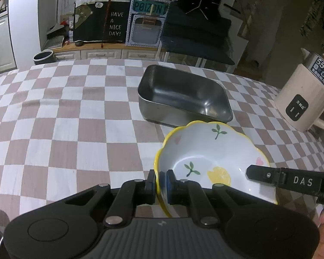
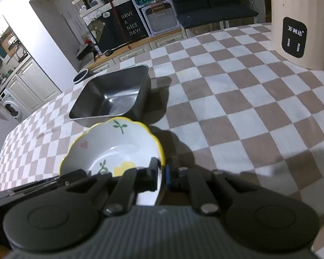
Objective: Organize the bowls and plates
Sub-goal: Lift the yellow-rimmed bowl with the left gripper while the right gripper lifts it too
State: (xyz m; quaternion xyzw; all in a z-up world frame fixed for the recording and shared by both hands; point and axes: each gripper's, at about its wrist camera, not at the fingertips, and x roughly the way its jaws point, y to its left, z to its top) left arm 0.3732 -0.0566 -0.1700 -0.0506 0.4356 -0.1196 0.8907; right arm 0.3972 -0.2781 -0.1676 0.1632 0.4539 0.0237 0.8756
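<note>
Checkered tablecloth point(image 1: 75, 129), cream electric kettle point(image 1: 302, 99) at its edge, "HAVE A NICE DAY!" sign point(image 1: 115, 23) beyond

Left wrist view: sits just behind the left tongs point(image 1: 161, 183), looking forward and steeply down over the bench point(image 1: 64, 118).
Right wrist view: sits just behind the right tongs point(image 2: 162, 176), same downward slant, angled leftward.
Nearness: both close; the flowered bowl point(image 1: 213, 151) lies directly at the tongs.
Shared ground: bowl, steel tray point(image 2: 110, 95) beyond it, cream kettle point(image 2: 300, 21), checked cloth, far cabinets.
</note>
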